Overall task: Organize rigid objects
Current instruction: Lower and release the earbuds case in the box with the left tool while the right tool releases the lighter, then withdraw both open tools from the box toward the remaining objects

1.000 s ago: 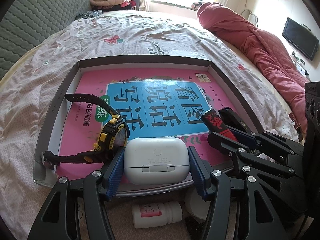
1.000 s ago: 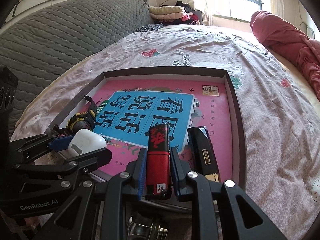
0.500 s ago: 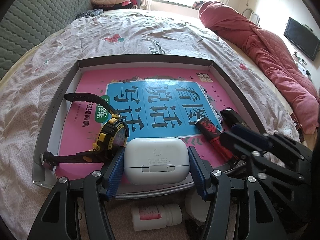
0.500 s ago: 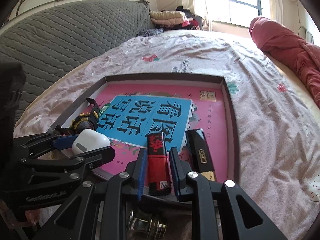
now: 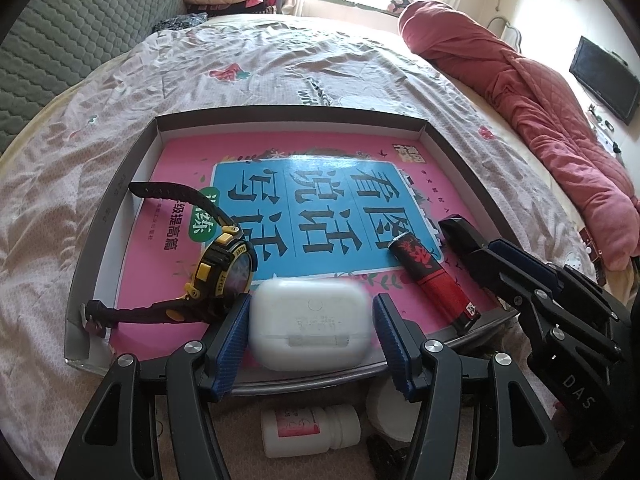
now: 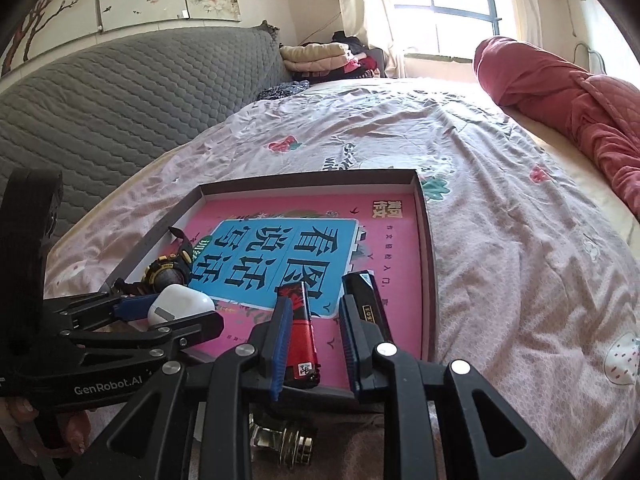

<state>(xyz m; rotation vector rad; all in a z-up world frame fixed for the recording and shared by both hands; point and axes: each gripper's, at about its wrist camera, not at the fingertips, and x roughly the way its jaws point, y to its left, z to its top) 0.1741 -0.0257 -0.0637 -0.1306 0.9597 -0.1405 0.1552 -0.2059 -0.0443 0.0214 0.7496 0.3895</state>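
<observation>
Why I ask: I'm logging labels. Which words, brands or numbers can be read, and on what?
"看图说话写话": book cover, large, upside down to the cameras.
"级提高篇": same cover, small red print.
"GenRobot.AI": left gripper, on its side.
"DAS": right gripper, on its body.
Too small or blurred to read: print on the earbud case, white bottle, red lighter, black lighter.
</observation>
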